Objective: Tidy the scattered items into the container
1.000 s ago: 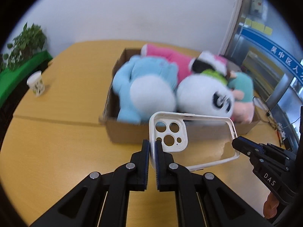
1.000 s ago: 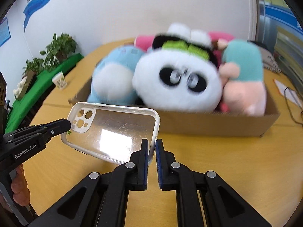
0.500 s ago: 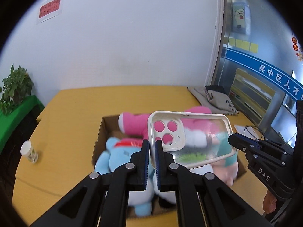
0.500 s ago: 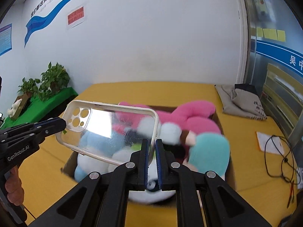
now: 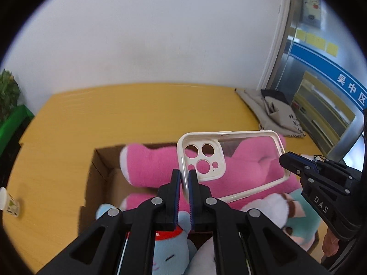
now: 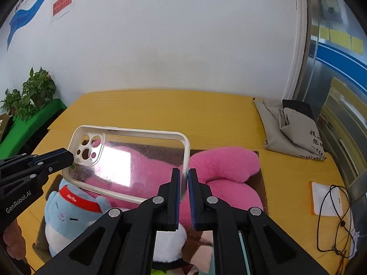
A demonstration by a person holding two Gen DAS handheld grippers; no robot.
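Note:
A clear phone case [image 5: 231, 160] with a cream rim is held flat in the air over the cardboard box [image 5: 96, 174]. My left gripper [image 5: 184, 178] is shut on its camera-hole end. My right gripper [image 6: 183, 178] is shut on the opposite end of the case [image 6: 128, 160]. The box [image 6: 261, 183] is full of plush toys: a pink one [image 5: 146, 167], a light blue one [image 6: 68, 208], and a teal and white one [image 5: 296, 215]. Each gripper shows in the other's view, the right gripper at the right edge [image 5: 284, 160] and the left gripper at the left edge [image 6: 68, 157].
The box stands on a yellow table [image 6: 160, 107]. A folded grey cloth bag [image 6: 291, 128] lies at the far right. A black cable [image 6: 332, 210] and a white pad lie at the right edge. A small paper cup [image 5: 9, 204] stands at the left. Green plants [image 6: 29, 96] stand beyond the table's left side.
Both grippers have carried the phone case from in front of the box, upward and forward, to above the plush toys in the box. Both stay shut on it.

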